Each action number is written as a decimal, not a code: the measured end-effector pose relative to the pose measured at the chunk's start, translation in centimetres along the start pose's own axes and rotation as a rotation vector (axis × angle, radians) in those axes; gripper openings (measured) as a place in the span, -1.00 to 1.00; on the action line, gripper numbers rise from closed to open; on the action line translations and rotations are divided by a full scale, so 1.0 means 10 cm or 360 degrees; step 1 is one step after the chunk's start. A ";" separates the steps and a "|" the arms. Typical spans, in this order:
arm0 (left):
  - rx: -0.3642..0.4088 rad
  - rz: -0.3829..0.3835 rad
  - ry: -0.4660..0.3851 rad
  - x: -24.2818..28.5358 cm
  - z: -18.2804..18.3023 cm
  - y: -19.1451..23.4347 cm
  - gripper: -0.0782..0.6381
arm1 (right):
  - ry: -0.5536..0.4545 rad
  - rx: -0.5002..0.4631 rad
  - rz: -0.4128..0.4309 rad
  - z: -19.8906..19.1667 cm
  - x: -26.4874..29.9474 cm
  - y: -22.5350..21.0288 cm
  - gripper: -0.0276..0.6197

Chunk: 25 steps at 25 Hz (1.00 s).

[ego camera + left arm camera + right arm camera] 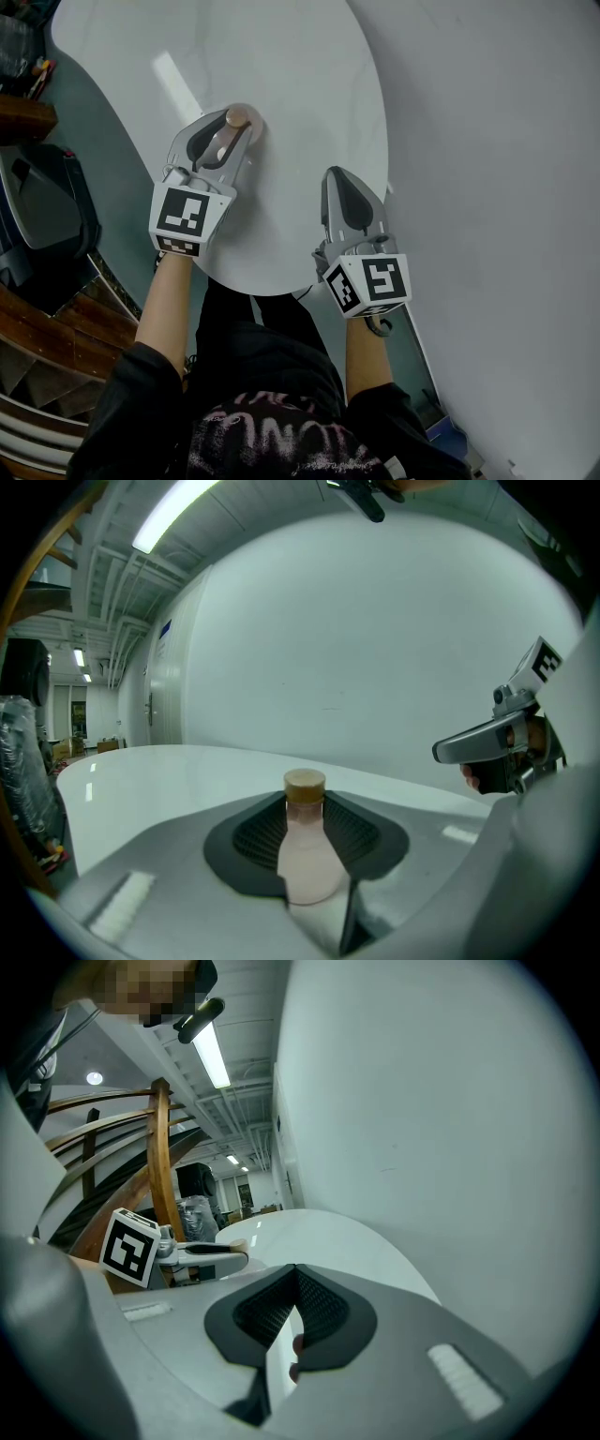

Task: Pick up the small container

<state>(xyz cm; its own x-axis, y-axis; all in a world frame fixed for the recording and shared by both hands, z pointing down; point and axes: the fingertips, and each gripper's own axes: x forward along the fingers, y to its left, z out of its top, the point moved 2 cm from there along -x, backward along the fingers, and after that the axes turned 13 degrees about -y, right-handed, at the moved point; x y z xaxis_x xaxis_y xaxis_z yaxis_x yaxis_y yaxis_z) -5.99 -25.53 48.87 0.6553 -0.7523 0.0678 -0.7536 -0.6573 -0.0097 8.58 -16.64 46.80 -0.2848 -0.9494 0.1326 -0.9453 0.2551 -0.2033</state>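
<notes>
The small container (307, 855) is a pale pink bottle with a tan cap (236, 117). It stands upright between the dark ribbed pads of my left gripper (306, 803), which is shut on its body. In the head view my left gripper (239, 124) reaches over the white round table (281, 75); I cannot tell whether the bottle's base touches the top. My right gripper (336, 176) hovers to the right, near the table's front edge. Its jaws meet at the tips (296, 1269) with nothing held.
The table's front edge (272, 291) curves just before the person's body. Wooden steps and a railing (37, 328) lie at the left, with a dark seat (37, 197) beside them. A large pale curved wall (506, 187) fills the right side.
</notes>
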 end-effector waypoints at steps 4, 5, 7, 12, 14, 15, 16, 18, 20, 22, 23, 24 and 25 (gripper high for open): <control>0.0000 0.0001 -0.0001 0.01 0.00 0.00 -0.43 | 0.0008 0.0006 -0.0005 -0.02 0.00 -0.02 -0.85; 0.0001 0.0001 -0.0001 0.01 0.00 0.00 -0.43 | 0.0009 0.0008 -0.0005 -0.02 0.00 -0.03 -0.85; 0.0009 -0.0003 -0.0005 0.02 0.02 0.00 -0.43 | 0.0007 0.0010 -0.0007 -0.01 0.00 -0.03 -0.85; 0.0022 0.0001 -0.0018 0.02 0.06 -0.01 -0.43 | -0.0002 0.0008 -0.0005 0.00 -0.01 -0.03 -0.85; 0.0034 0.0000 -0.0016 0.02 0.07 -0.02 -0.43 | -0.0004 0.0011 -0.0004 0.00 -0.01 -0.05 -0.85; 0.0037 0.0000 -0.0012 0.02 0.07 -0.02 -0.43 | -0.0006 0.0011 -0.0003 0.01 -0.01 -0.05 -0.85; 0.0039 0.0001 -0.0009 0.02 0.07 -0.02 -0.43 | -0.0009 0.0011 -0.0002 0.01 0.00 -0.06 -0.85; 0.0035 0.0007 -0.0007 0.01 0.08 -0.02 -0.43 | -0.0013 0.0008 0.0002 0.02 0.00 -0.05 -0.85; 0.0029 0.0014 -0.0007 0.00 0.09 -0.02 -0.43 | -0.0015 0.0006 0.0005 0.03 0.00 -0.05 -0.85; 0.0031 0.0019 -0.0012 0.00 0.13 -0.02 -0.43 | -0.0019 0.0005 0.0006 0.04 -0.01 -0.06 -0.85; 0.0031 0.0022 -0.0016 -0.01 0.15 -0.02 -0.43 | -0.0022 0.0005 0.0007 0.06 -0.01 -0.06 -0.85; 0.0029 0.0026 -0.0021 -0.01 0.18 -0.02 -0.43 | -0.0026 0.0006 0.0009 0.08 -0.01 -0.06 -0.85; 0.0027 0.0029 -0.0027 -0.02 0.21 -0.01 -0.43 | -0.0030 0.0008 0.0009 0.10 -0.01 -0.06 -0.85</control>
<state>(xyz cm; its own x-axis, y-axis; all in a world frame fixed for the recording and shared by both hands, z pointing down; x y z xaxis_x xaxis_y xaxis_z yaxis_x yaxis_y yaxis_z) -5.90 -25.43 46.80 0.6422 -0.7648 0.0506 -0.7646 -0.6439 -0.0279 9.36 -16.92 45.96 -0.2872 -0.9512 0.1129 -0.9428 0.2599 -0.2087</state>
